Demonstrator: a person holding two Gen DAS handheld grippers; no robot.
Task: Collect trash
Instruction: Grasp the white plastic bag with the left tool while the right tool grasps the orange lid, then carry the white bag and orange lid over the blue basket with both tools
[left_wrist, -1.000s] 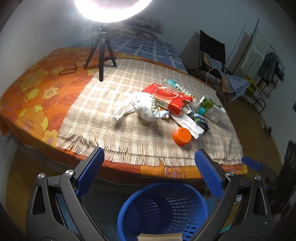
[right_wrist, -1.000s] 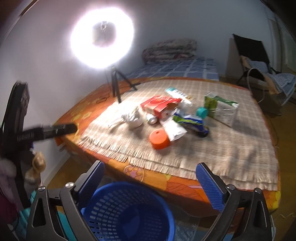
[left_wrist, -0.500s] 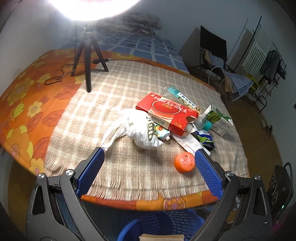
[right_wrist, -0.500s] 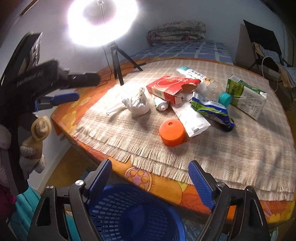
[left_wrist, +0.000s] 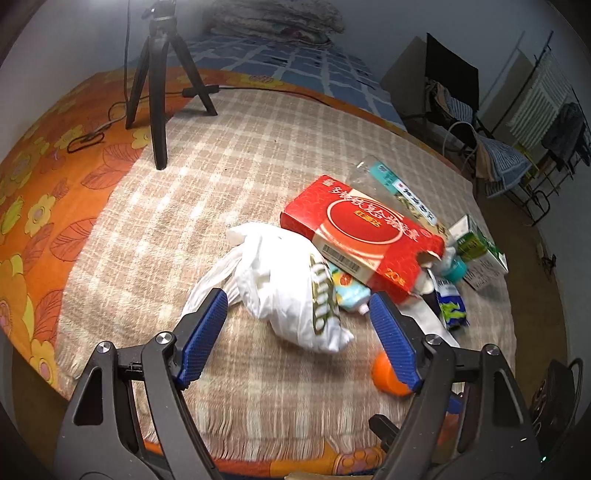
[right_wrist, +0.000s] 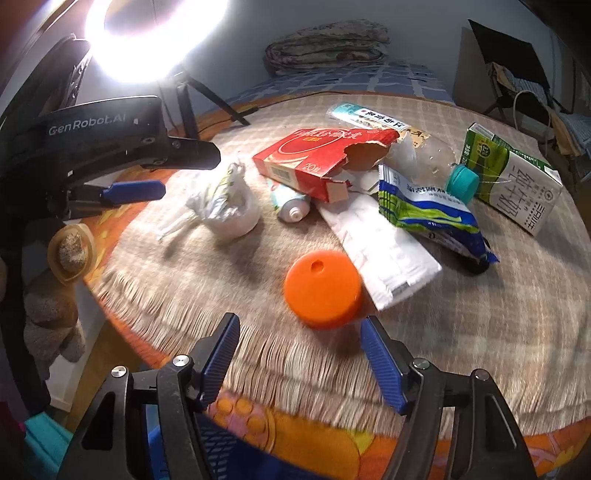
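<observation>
Trash lies in a heap on a checked beige cloth (left_wrist: 240, 155) on the bed. My left gripper (left_wrist: 299, 306) is open, its jaws either side of a crumpled white plastic bag (left_wrist: 288, 288), just above it. My right gripper (right_wrist: 299, 328) is open, just short of an orange cap (right_wrist: 323, 293). Behind lie a torn red box (left_wrist: 362, 236) (right_wrist: 317, 155), a small tube (right_wrist: 291, 206), a white packet (right_wrist: 384, 251), a green-blue pouch (right_wrist: 428, 210), a clear bottle with a teal cap (right_wrist: 461, 181) and a green-white carton (right_wrist: 517, 188).
A black tripod (left_wrist: 159, 92) with a bright ring light (right_wrist: 147, 40) stands at the back left of the bed. The left gripper's body (right_wrist: 103, 140) fills the left of the right wrist view. A blue basket's rim (right_wrist: 218, 454) shows below the bed edge. A chair (left_wrist: 450, 85) stands far right.
Both grippers moved forward from above the blue basket to over the bed. The left came down around the white bag; the right closed in on the orange cap. Both stayed open.
</observation>
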